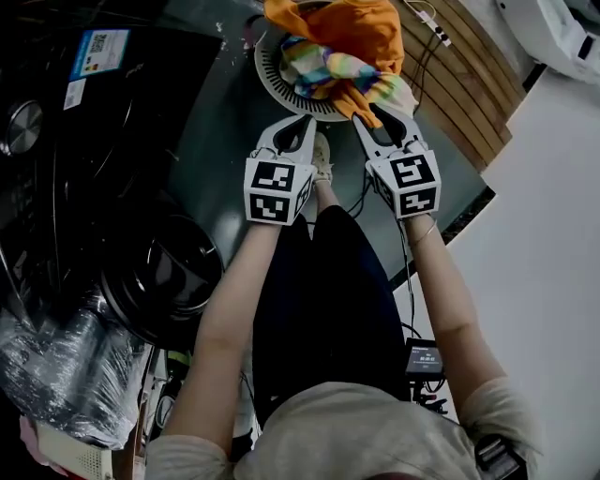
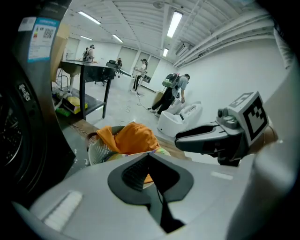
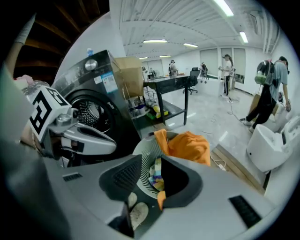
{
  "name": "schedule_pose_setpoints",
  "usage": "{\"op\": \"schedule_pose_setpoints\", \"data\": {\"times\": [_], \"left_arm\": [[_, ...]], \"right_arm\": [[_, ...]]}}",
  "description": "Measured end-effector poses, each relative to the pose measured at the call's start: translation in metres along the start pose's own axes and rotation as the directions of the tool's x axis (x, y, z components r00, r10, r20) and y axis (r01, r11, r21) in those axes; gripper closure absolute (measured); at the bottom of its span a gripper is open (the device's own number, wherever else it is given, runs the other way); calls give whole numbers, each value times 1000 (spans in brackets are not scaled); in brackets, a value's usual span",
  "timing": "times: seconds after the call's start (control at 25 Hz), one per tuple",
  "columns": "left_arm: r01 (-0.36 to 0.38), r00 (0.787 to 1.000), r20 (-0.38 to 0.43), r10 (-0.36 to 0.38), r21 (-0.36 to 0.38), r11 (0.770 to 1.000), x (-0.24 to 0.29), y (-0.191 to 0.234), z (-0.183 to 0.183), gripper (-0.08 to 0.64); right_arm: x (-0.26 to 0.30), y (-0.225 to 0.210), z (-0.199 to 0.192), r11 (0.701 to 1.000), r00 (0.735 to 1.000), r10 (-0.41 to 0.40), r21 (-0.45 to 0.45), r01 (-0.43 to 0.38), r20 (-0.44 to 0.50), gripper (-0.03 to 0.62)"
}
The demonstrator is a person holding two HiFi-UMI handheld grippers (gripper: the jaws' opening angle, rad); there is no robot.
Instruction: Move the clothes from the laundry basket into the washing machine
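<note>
The white laundry basket stands on the floor ahead of me. An orange garment is heaped on top of it, with a striped multicoloured one under that. My left gripper hovers at the basket's near rim, shut and empty; in its own view its jaws meet in front of the orange garment. My right gripper is open beside it. Between its jaws show the basket wall and a tail of orange cloth; I cannot tell whether it touches. The washing machine is at the left, its round door swung open.
A wooden pallet with a cable lies right of the basket. Plastic-wrapped goods sit at the lower left. A black table stands behind the basket, a white machine at the right, and people work farther back.
</note>
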State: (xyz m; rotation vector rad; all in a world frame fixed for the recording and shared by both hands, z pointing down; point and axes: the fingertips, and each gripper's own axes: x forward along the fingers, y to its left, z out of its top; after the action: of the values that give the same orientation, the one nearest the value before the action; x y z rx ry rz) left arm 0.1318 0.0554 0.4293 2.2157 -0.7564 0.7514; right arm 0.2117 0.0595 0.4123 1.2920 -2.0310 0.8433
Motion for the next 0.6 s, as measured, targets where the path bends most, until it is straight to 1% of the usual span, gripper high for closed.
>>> {"op": "schedule_pose_setpoints", "data": {"times": [0.12,0.24,0.32,0.44,0.52,0.6], "left_arm": [[14,1000,-1,-14,7,1000,27,7,-19,551],[22,1000,-9,-22,-2,1000,48,9,-37,551],[26,1000,-8,-26,-12,1000,61,11,-44,551],[37,999,-7,-37,-22,999,75,9,-53,551],[50,999,-19,-50,-19,999,81,3,-62,551],[56,998,-28,-57,-20,998,87,1,-69,551]], "right_arm": [[24,-23,-35,998,998,-59,27,59,-22,463],[38,-54,-69,989,988,-145,23,147,-51,421],[48,-82,-85,978,976,-207,13,209,-73,396],[61,-123,-105,954,947,-298,3,301,-116,375],[67,-141,-123,941,931,-331,15,337,-158,362],[73,-152,-138,935,921,-339,43,353,-194,360]]}}
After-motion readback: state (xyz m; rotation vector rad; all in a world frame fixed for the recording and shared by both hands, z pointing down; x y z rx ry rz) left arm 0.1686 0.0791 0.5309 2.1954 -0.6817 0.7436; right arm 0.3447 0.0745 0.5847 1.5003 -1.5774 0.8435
